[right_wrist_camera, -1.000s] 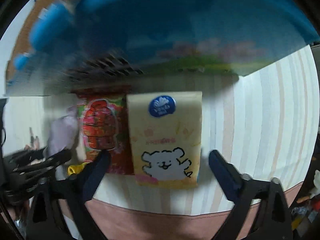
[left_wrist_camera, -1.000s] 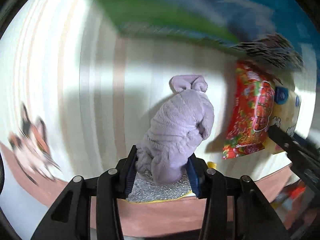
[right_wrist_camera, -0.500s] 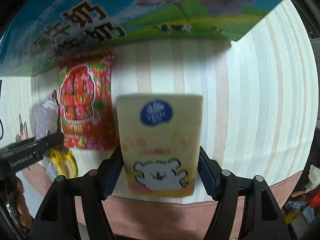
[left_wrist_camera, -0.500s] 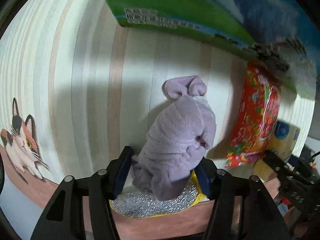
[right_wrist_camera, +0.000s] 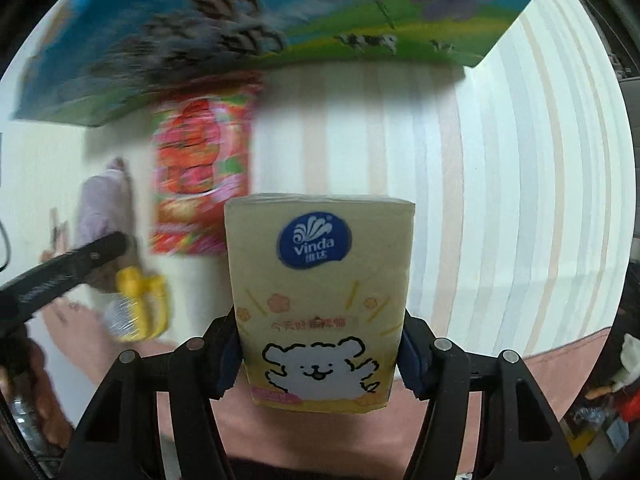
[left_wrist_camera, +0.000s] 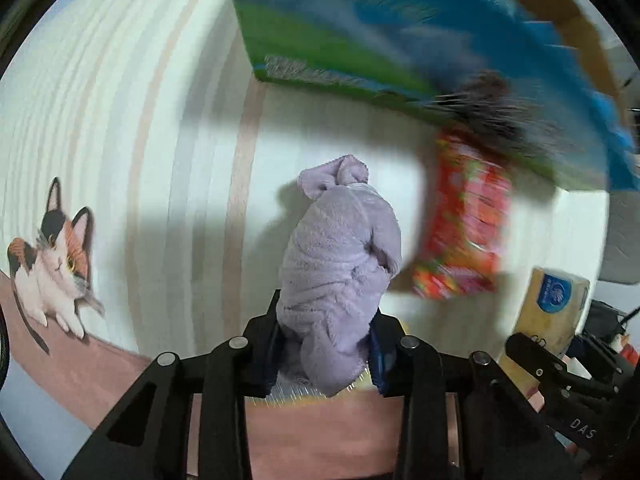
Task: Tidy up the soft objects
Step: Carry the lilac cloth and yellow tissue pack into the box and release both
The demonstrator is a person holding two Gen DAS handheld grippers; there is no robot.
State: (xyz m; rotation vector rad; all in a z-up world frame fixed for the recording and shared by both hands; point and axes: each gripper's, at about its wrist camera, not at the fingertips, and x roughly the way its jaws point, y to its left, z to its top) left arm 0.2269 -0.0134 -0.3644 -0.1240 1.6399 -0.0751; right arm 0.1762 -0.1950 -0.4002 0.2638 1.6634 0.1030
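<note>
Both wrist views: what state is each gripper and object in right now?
left gripper: shut on purple towel.
purple towel: bunched, held.
right gripper: shut on tissue pack.
tissue pack: upright, held.
red snack bag: flat on the striped tablecloth, ungripped.
blue-green box: behind the bag, blurred.

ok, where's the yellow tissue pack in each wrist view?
Left wrist: yellow tissue pack at the lower right edge, past the purple towel.
Right wrist: centre frame, clamped in the right hand-held gripper.
Shared landmark: red snack bag.
</note>
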